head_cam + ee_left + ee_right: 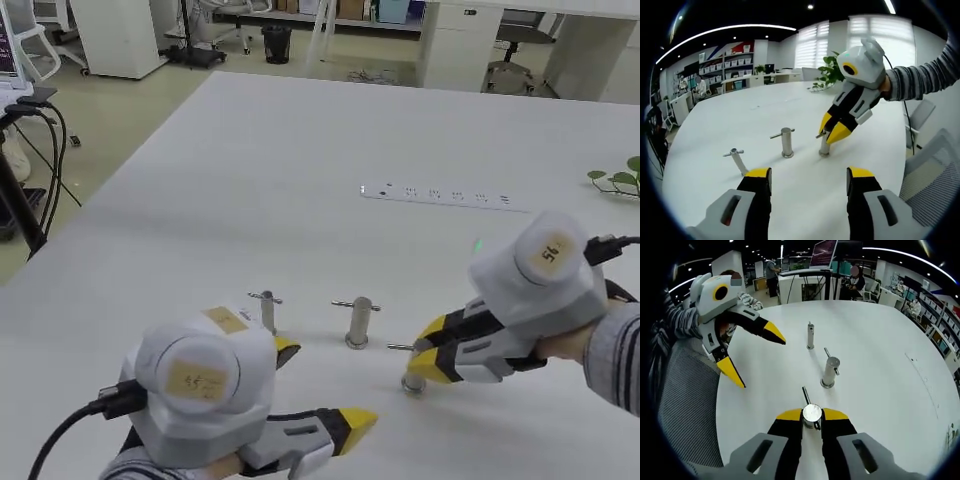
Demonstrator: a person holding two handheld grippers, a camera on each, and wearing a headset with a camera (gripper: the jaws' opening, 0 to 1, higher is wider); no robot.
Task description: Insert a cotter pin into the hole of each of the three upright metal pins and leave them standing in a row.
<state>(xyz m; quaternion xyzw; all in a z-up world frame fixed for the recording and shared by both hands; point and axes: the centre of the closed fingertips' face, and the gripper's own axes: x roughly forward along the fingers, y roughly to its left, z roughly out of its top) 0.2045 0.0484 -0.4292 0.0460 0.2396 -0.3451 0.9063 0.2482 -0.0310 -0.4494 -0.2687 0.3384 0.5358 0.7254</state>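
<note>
In the head view three pins stand in a row on the table, the right gripper gripping the right pin; in the left gripper view the left gripper hovers wide open near them; in the right gripper view narrow jaws clamp that pin, a cotter through it.

Open-plan office: white desks, a swivel chair, a monitor, shelving (stocked with bins)

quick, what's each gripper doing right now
left gripper: open, holding nothing
right gripper: closed on the metal pin at its end of the row
</note>
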